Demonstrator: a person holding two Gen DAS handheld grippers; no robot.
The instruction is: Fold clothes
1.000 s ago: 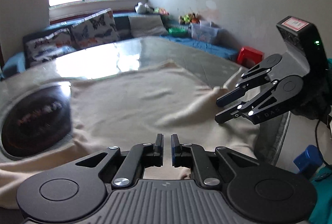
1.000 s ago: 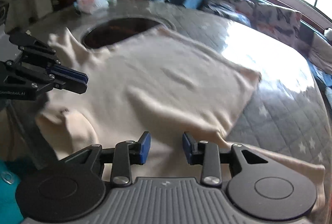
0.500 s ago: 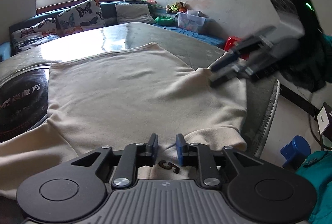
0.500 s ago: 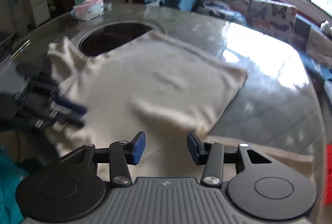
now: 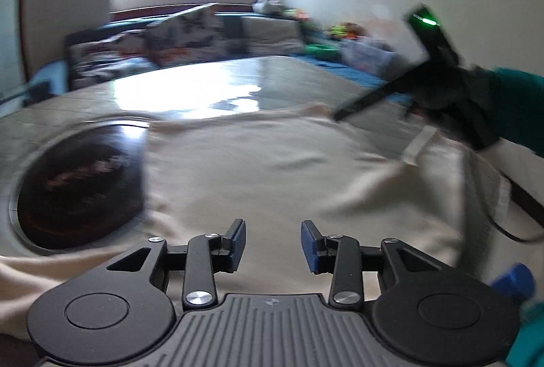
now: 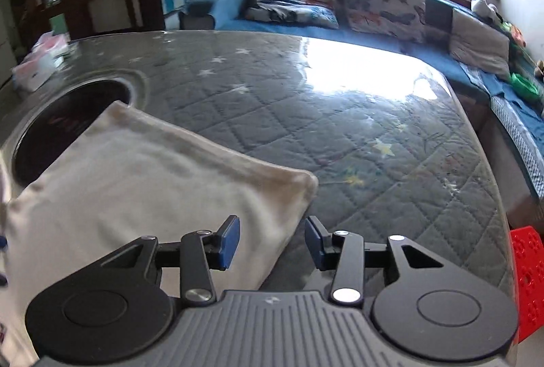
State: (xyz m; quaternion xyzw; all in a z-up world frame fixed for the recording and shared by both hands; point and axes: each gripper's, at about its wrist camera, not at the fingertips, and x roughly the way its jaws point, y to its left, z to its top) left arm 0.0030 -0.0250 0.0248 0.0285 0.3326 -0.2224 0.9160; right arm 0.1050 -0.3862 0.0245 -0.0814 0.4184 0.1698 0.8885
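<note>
Cream garment (image 5: 272, 169) spread flat on the table (image 6: 340, 115), both my jaws apart with nothing between them.

Soft, light, limp knit; it will drape and slide on the glossy table top, so I judge a pinch at a corner or hem edge works best, not mid-panel. In the right wrist view its far corner (image 6: 306, 180) sits at about 12 o'clock from my right gripper (image 6: 272, 241), whose jaws are closing over the cloth edge, empty. My left gripper (image 5: 272, 244) hovers over the near hem, jaws opening, empty. Dark round inset (image 5: 78, 190) at 9 o'clock, partly under the cloth. Sofa with butterfly cushions (image 6: 384, 6) and bright window behind; red stool (image 6: 527, 271) at 3 o'clock.
</note>
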